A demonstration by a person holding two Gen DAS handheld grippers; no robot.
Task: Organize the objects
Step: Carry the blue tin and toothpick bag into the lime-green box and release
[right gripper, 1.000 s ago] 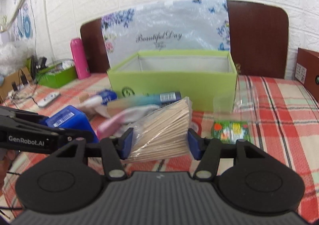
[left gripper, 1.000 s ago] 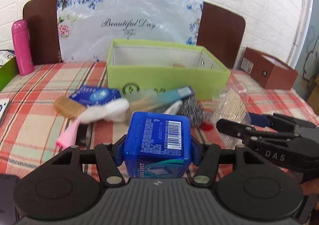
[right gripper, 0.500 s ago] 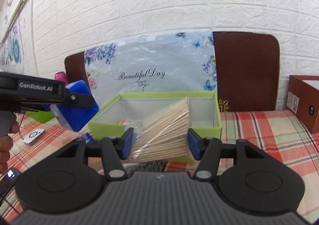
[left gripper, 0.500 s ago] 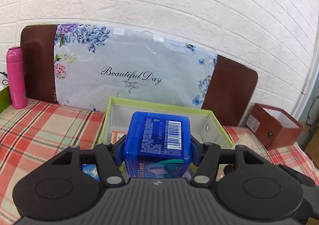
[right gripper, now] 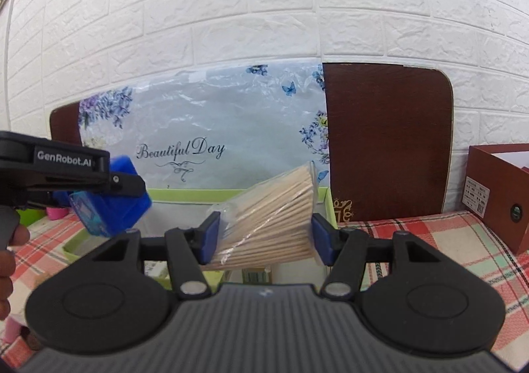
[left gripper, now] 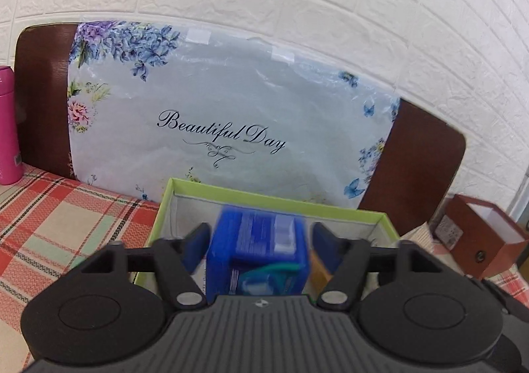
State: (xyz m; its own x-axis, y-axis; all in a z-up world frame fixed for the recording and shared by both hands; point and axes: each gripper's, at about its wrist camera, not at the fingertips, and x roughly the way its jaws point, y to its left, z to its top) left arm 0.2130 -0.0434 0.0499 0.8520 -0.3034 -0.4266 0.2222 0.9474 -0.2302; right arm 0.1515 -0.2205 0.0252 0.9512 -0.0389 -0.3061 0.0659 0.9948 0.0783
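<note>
My left gripper [left gripper: 259,239] is open over the green box [left gripper: 277,199]. The blue box [left gripper: 259,257] is blurred between its spread fingers, with gaps on both sides, dropping toward the green box. In the right wrist view the left gripper [right gripper: 109,188] and the blue box [right gripper: 112,214] hang above the green box's left end [right gripper: 185,194]. My right gripper [right gripper: 263,236] is shut on a clear bag of wooden sticks [right gripper: 267,224], held above the green box's right part.
A floral "Beautiful Day" bag [left gripper: 228,122] leans on brown chair backs [right gripper: 386,141] behind the box. A pink bottle [left gripper: 8,122] stands far left. A brown open box [left gripper: 486,237] sits at the right on the plaid tablecloth [left gripper: 56,221].
Both grippers rose from the table and moved forward over the green box. The left gripper's fingers have opened and the blue box has come loose. The right keeps its grip on the sticks.
</note>
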